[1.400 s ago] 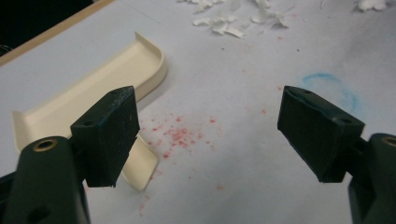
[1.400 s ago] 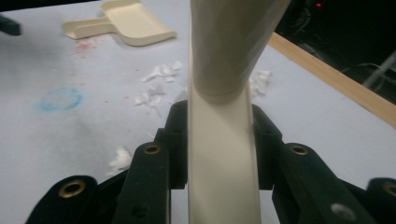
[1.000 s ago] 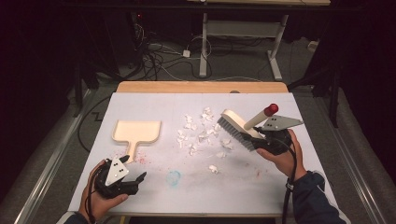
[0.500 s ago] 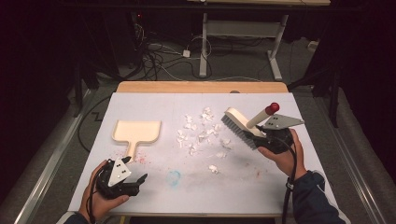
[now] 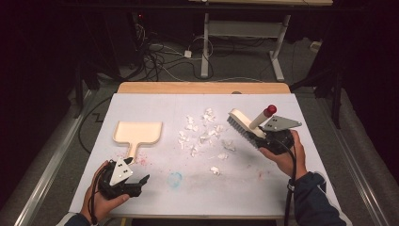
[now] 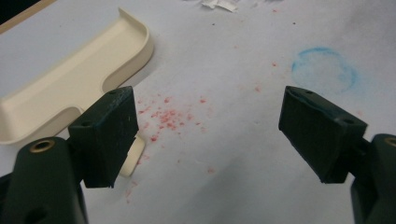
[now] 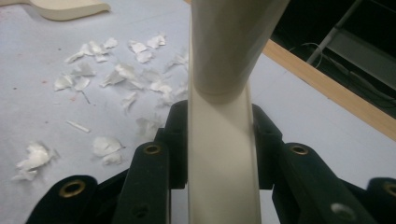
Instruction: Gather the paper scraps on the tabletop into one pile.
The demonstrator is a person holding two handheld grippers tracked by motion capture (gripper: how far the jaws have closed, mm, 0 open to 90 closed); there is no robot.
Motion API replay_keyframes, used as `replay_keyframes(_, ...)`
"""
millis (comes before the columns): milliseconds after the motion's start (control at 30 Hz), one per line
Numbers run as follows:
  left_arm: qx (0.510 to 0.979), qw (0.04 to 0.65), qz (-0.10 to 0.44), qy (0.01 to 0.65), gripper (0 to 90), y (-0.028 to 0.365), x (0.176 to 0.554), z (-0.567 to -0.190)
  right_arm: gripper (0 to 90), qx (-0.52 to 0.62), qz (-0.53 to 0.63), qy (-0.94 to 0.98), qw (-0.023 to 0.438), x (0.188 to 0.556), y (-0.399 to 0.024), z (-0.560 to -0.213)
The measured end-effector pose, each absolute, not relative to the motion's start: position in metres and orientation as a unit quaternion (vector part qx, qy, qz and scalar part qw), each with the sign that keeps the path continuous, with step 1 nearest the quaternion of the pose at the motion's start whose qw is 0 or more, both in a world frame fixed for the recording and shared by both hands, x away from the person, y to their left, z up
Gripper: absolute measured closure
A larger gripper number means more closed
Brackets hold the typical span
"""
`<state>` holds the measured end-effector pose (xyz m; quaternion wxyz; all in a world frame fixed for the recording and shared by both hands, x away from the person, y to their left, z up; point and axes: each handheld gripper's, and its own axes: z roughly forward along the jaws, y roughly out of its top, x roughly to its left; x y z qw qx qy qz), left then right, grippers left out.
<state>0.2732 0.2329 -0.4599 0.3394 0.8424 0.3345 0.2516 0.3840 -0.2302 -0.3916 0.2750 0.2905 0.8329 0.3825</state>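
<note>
White table top [image 5: 263, 188] under dim light, my left gripper [image 5: 123, 178] low at near-left edge, jaws spread wide and empty beside cream dustpan [image 5: 138, 133], my right gripper [image 5: 275, 140] raised at right, clamped on tilted brush [image 5: 244, 123], paper scraps [image 5: 202, 134] mid-table between them.

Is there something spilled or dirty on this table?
Yes. Torn white paper scraps lie scattered mid-table between the dustpan and the brush. The white table cover also carries red specks near the dustpan's handle and a faint blue ring.

lab, black curtains [image 5: 42, 70], floor cables [image 5: 155, 52]
</note>
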Motion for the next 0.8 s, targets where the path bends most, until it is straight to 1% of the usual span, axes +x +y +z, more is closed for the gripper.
replay_keyframes(100,0.848,0.334,0.256,0.322,19.0,0.23,0.274,-0.46,67.7,0.294,0.378,0.831,0.283,0.389,-0.231,-0.394)
replay_keyframes(267,0.842,0.338,0.243,0.344,19.0,0.232,0.274,-0.461,67.8,0.295,0.356,0.836,0.294,0.405,-0.225,-0.398)
replay_keyframes(567,0.845,0.33,0.239,0.346,19.0,0.231,0.277,-0.463,67.8,0.284,0.29,0.857,0.316,0.455,-0.197,-0.416)
replay_keyframes(633,0.844,0.329,0.242,0.347,19.0,0.231,0.277,-0.463,67.7,0.282,0.283,0.862,0.313,0.466,-0.192,-0.42)
replay_keyframes(800,0.848,0.325,0.239,0.343,19.0,0.231,0.278,-0.465,67.8,0.27,0.258,0.86,0.348,0.481,-0.176,-0.423)
